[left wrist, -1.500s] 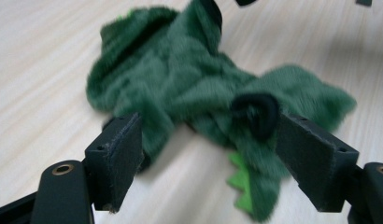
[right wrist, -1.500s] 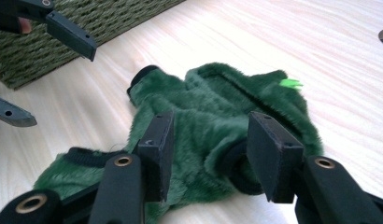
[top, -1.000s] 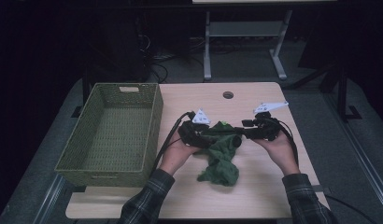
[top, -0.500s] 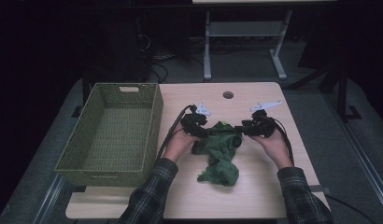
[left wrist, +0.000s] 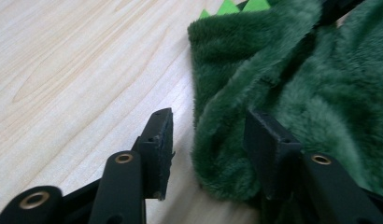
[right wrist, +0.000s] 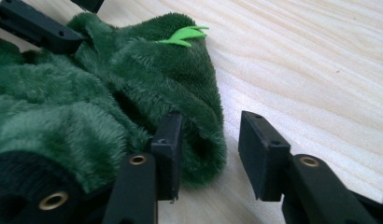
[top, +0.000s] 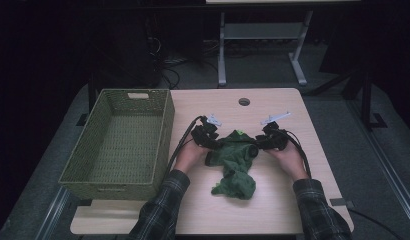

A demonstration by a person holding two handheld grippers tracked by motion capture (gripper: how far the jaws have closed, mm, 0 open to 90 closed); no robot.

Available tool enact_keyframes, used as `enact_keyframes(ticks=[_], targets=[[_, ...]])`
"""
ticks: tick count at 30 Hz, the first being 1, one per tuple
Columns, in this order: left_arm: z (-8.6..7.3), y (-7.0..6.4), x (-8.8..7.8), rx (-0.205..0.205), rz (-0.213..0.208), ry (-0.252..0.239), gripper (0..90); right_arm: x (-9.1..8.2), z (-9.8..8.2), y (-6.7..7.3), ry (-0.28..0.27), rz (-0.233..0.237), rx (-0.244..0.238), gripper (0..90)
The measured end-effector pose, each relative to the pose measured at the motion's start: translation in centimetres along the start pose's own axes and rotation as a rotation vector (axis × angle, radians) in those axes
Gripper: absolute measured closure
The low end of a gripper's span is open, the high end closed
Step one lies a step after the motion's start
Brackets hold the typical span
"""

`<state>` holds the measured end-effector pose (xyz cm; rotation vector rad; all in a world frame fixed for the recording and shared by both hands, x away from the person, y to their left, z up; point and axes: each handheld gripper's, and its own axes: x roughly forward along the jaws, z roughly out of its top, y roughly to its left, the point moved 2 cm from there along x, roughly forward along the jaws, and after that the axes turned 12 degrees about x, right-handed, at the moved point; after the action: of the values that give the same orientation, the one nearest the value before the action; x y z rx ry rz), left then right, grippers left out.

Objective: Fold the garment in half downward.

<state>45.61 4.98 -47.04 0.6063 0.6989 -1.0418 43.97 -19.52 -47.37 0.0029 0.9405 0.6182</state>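
green plush garment (top: 234,162) now lies on the table (top: 273,210); left tongs (left wrist: 208,140) and right tongs (right wrist: 209,144), lowered, have just been closing, half-wide around its edges, not yet pinching.

The high view looks down and forward from above the person's side of the desk (top: 273,210), far enough to see the whole top. Each gripper view sits very low and very close, looking along its own two black jaws just over the wood. All three views share the fuzzy green cloth (top: 235,165) (left wrist: 320,93) (right wrist: 87,112) and the desk around it.
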Motion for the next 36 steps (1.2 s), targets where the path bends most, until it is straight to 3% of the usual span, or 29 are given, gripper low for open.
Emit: enact_keyframes(ticks=[4, 9, 13, 15, 16, 19, 23, 27, 36], targets=[[-0.2, 0.0, 0.4, -0.006, -0.016, 0.009, 60.1, 0.4, -0.1, 0.2, 0.017, -0.001, 0.000, 68.1], [-0.2, -0.1, 0.6, -0.018, -0.036, 0.018, 73.5, 0.6, -0.3, 0.3, 0.038, 0.006, -0.006, 84.1], [-0.1, -0.1, 0.5, -0.034, -0.048, 0.019, 86.2, 0.4, -0.1, 0.3, 0.027, 0.005, -0.003, 86.7], [0.1, -0.1, 0.3, -0.055, -0.054, 0.000, 87.0, 0.1, 0.0, 0.4, 0.014, 0.004, 0.005, 87.0], [0.1, 0.1, 0.1, -0.045, -0.054, -0.006, 87.2, -0.1, 0.1, 0.4, 0.007, 0.003, 0.012, 87.1], [0.7, 0.2, -0.6, -0.080, -0.044, -0.062, 87.4, -0.5, 0.6, 0.5, -0.018, -0.006, 0.018, 87.3], [1.7, 0.5, -1.5, -0.082, -0.035, -0.108, 87.4, -1.3, 1.1, 0.2, -0.060, 0.007, 0.056, 87.4], [3.0, 0.7, -2.4, -0.063, -0.020, -0.136, 87.3, -2.1, 2.1, 0.2, -0.062, 0.003, 0.064, 87.9], [5.6, 0.6, -5.1, -0.014, 0.033, -0.213, 87.3, -4.8, 4.5, 0.8, -0.139, 0.004, 0.043, 87.9]])
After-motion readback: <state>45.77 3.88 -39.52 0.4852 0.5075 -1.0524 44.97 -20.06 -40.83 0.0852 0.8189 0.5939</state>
